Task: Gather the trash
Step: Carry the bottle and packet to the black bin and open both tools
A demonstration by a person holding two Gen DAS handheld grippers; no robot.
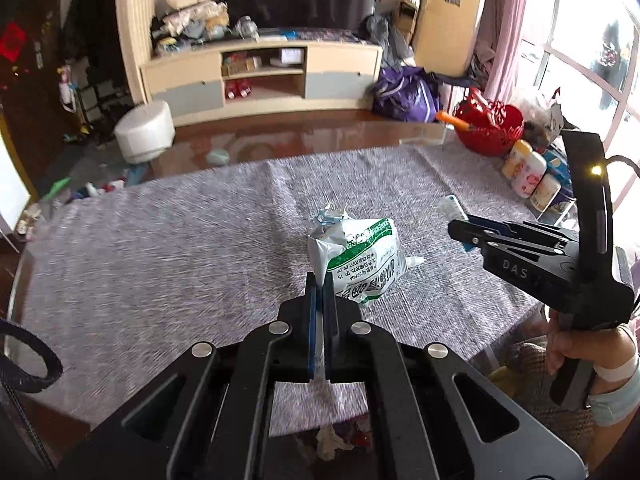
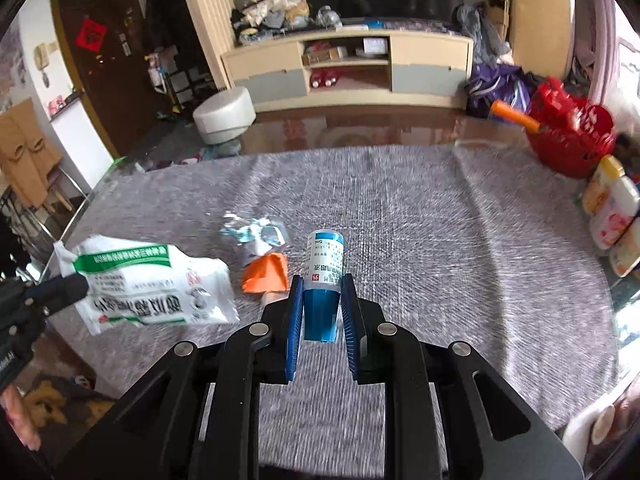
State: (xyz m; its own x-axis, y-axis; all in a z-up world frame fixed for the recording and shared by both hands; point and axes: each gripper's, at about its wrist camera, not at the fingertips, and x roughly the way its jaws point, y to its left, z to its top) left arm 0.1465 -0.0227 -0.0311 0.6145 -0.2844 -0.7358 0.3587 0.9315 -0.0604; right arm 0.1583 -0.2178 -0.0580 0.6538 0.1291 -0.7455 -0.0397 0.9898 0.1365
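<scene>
My left gripper (image 1: 320, 280) is shut on the edge of a white and green plastic bag (image 1: 360, 258) and holds it above the grey tablecloth (image 1: 160, 248). The bag also shows in the right wrist view (image 2: 152, 284), with the left gripper's tips (image 2: 68, 286) on it. My right gripper (image 2: 322, 284) is shut on a small blue and white medicine box (image 2: 324, 280); the right gripper also shows in the left wrist view (image 1: 460, 228). A crumpled foil wrapper (image 2: 254, 234) and an orange paper scrap (image 2: 268, 274) lie on the cloth between the grippers.
A red basket (image 2: 572, 136) with an orange stick stands at the table's far right, with small bottles (image 2: 612, 208) beside it. A white stool (image 2: 224, 114) and a TV cabinet (image 2: 348, 68) stand beyond the table. Trash (image 1: 332, 440) lies on the floor below the near edge.
</scene>
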